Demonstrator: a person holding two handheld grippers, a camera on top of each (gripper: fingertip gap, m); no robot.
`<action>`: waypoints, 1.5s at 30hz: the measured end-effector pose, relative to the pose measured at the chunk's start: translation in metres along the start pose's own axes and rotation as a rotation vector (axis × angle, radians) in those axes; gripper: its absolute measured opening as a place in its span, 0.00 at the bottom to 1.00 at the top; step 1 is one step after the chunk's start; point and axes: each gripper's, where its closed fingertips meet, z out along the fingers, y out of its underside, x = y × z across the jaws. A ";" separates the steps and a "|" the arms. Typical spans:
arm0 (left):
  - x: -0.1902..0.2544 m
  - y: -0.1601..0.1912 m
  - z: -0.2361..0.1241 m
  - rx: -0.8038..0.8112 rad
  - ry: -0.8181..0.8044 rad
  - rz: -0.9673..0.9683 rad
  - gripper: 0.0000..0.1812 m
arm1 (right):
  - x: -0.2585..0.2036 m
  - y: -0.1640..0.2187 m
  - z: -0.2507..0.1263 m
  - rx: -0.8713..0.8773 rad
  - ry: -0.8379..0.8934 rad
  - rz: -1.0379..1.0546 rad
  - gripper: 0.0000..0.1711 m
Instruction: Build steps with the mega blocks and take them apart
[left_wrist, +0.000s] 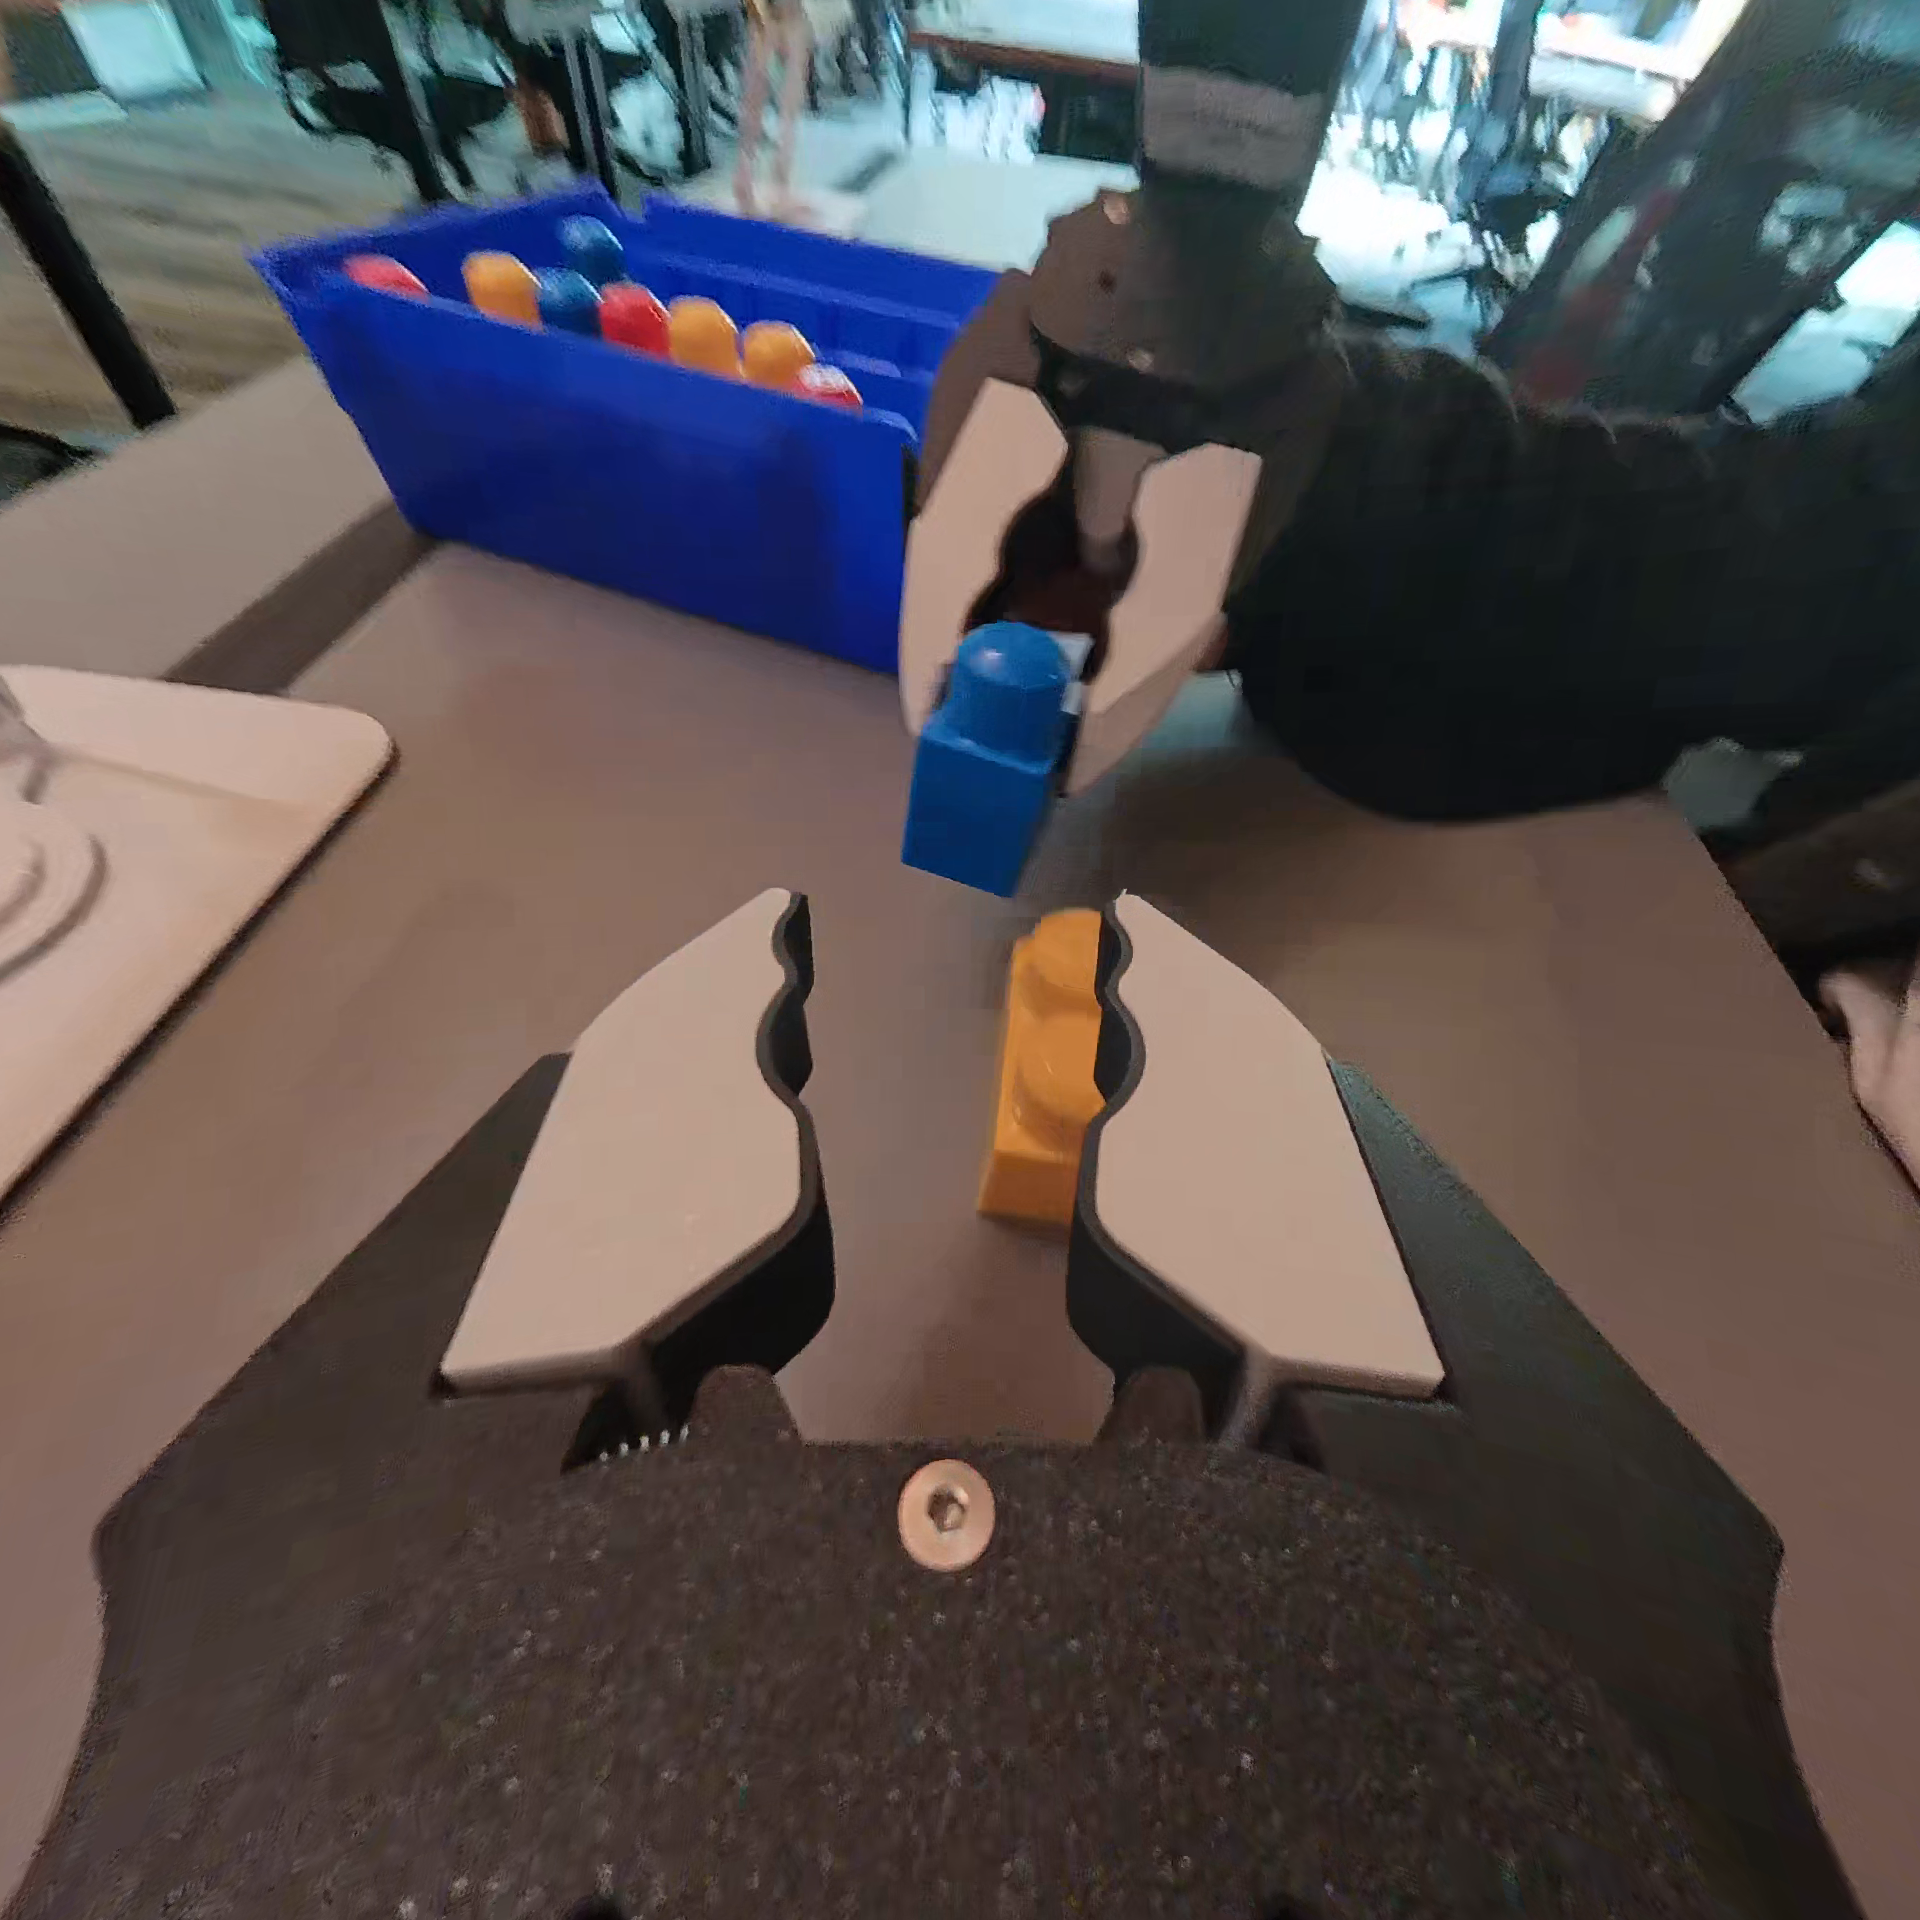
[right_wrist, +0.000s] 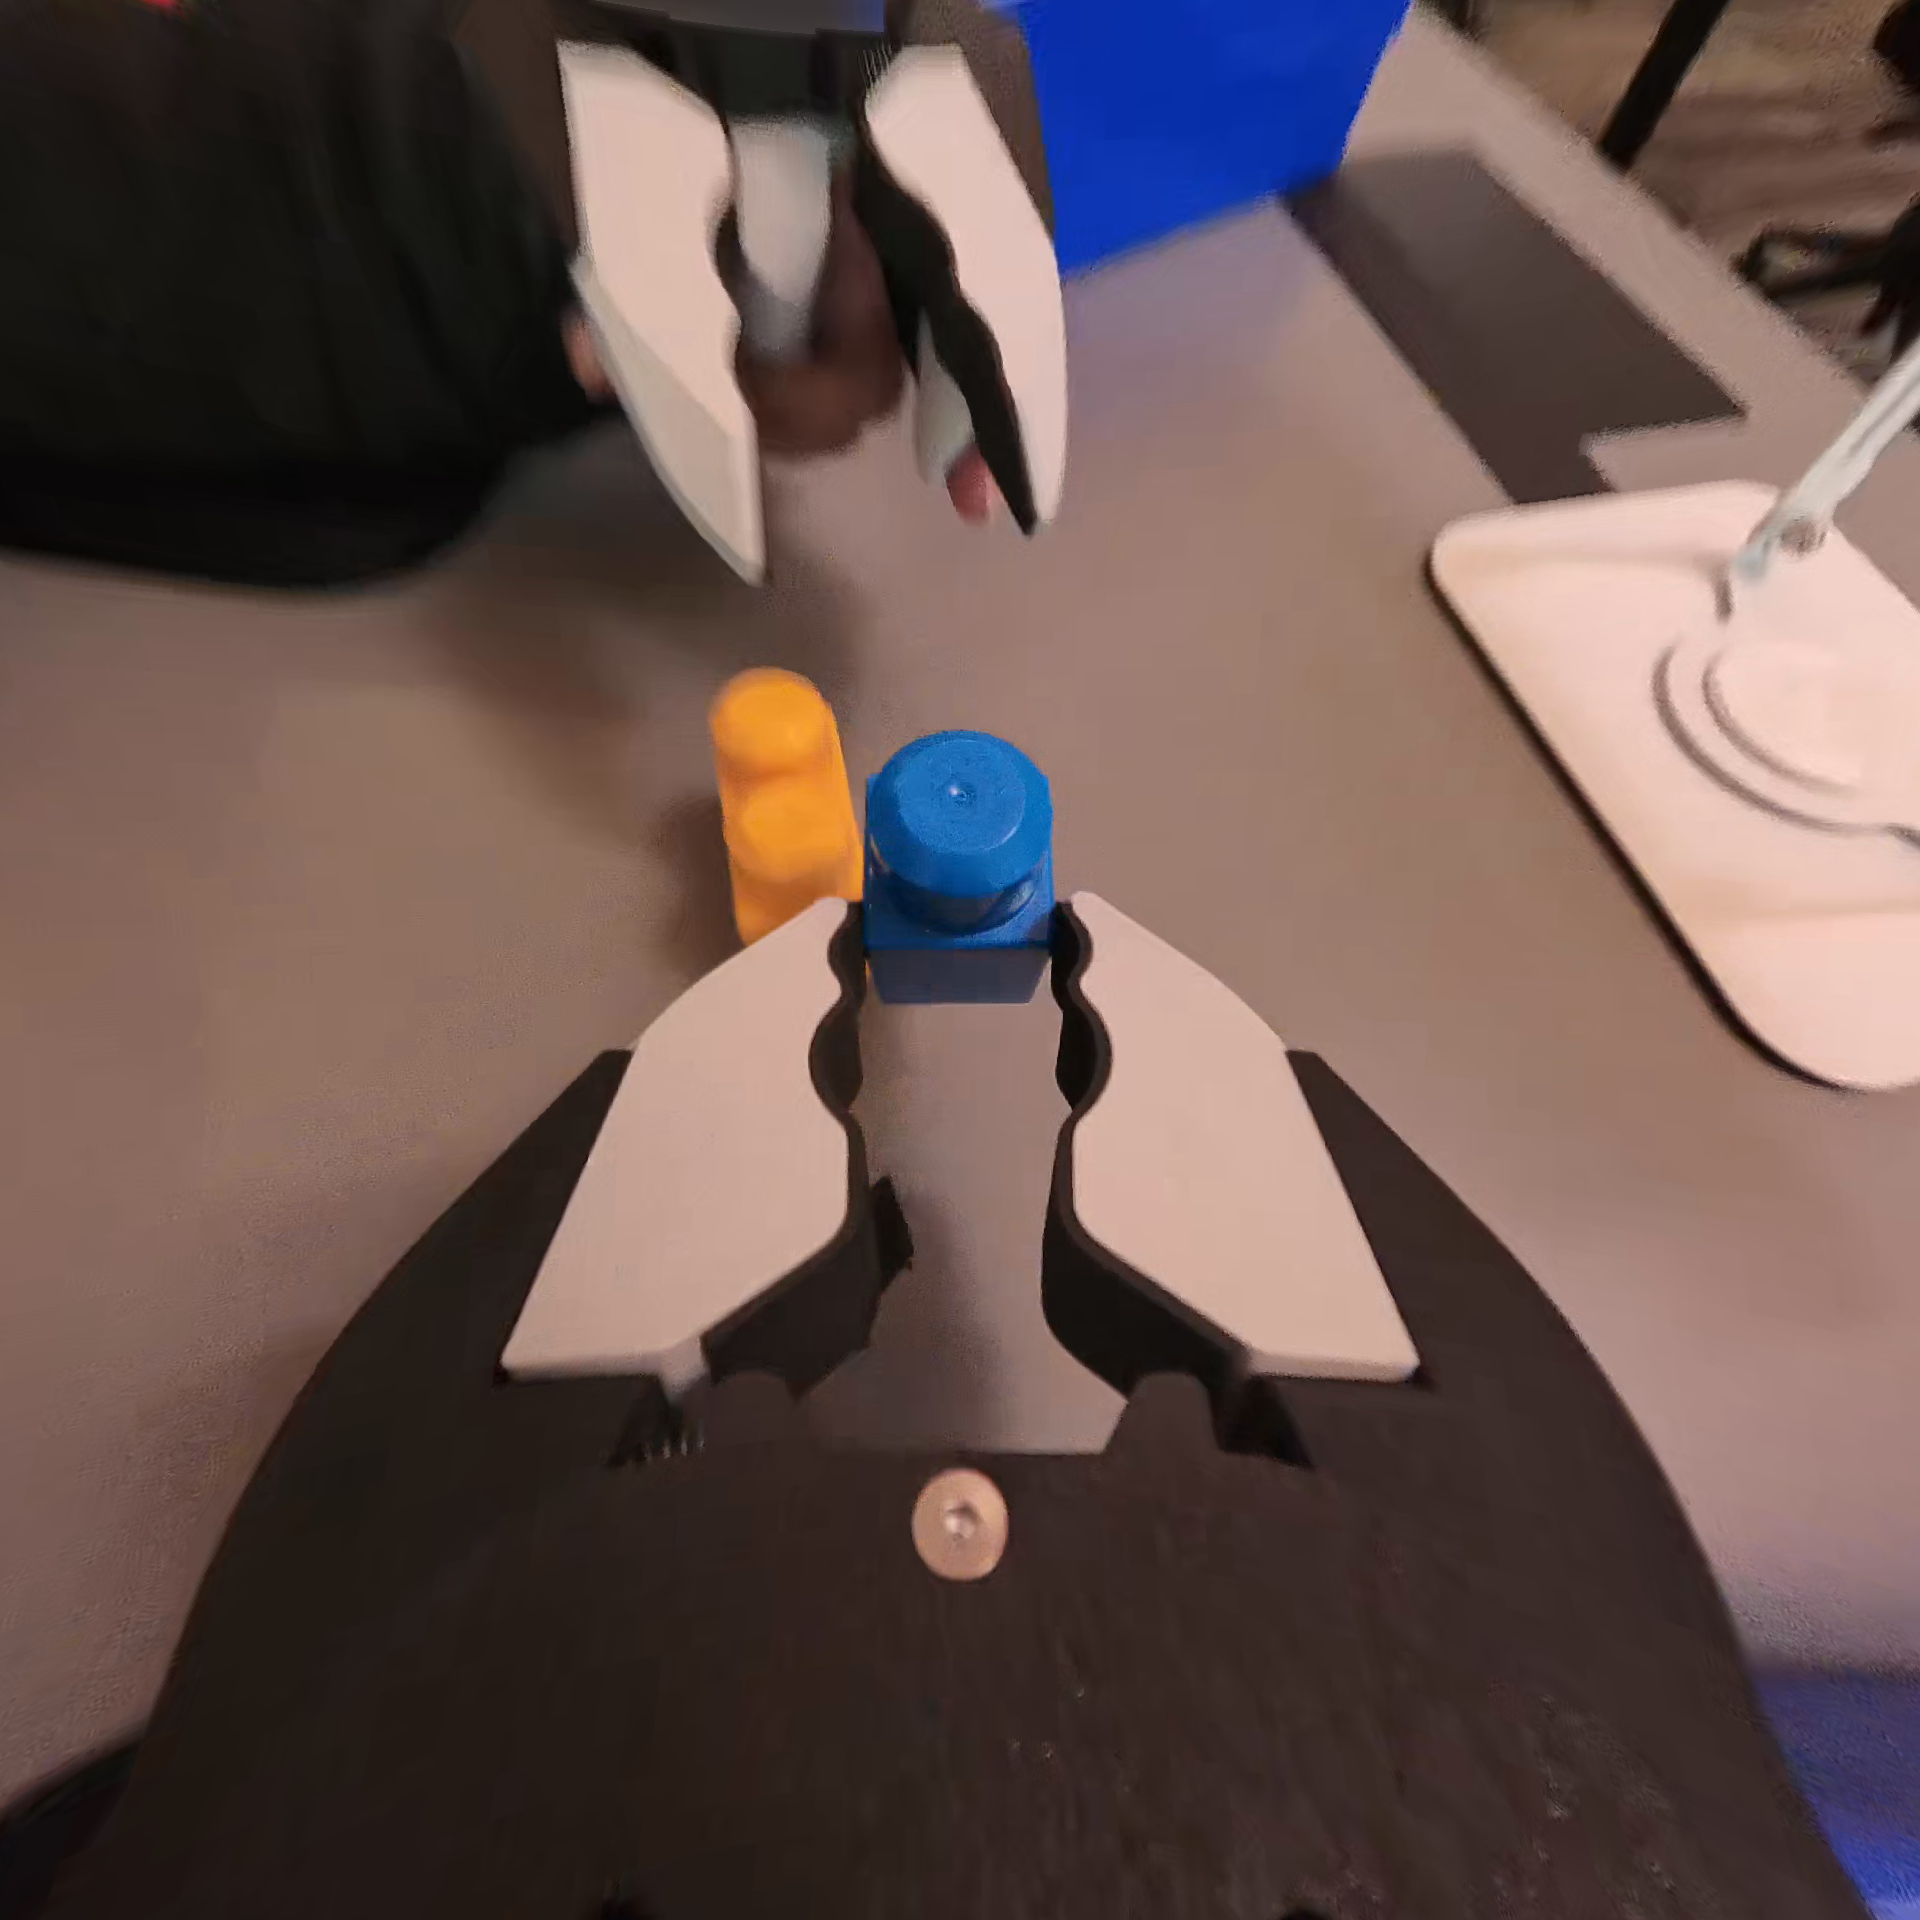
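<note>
An orange block (left_wrist: 1049, 1060) with a row of studs lies on the grey table (left_wrist: 623, 935). My left gripper (left_wrist: 956, 935) is open and empty, and its right finger is right beside the orange block. My right gripper (right_wrist: 956, 925) is shut on a blue one-stud block (right_wrist: 956, 883), stud up. It holds the block close beside the orange block (right_wrist: 779, 800). In the left wrist view the right gripper (left_wrist: 1023, 727) comes in from the far side. There the blue block (left_wrist: 987, 790) hangs just past the orange block's far end. The open left gripper (right_wrist: 888, 540) shows opposite in the right wrist view.
A blue bin (left_wrist: 623, 499) with several red, orange and blue blocks stands at the back left of the table. A white flat lamp base (right_wrist: 1714, 748) sits at the side, also in the left wrist view (left_wrist: 156, 831). A person's dark sleeve (left_wrist: 1507, 582) lies behind the right gripper. Spacing between my two grippers at the tips: around 7 cm.
</note>
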 end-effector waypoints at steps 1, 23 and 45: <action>0.005 0.007 0.002 -0.038 0.027 0.002 0.30 | 0.002 0.009 0.002 -0.044 0.008 -0.012 0.20; 0.023 0.087 0.031 -0.465 0.069 0.193 0.21 | 0.006 0.045 0.016 -0.184 0.011 -0.021 0.24; 0.039 0.041 0.025 -0.323 0.081 0.270 0.20 | -0.051 -0.020 0.026 -0.046 -0.046 -0.222 0.19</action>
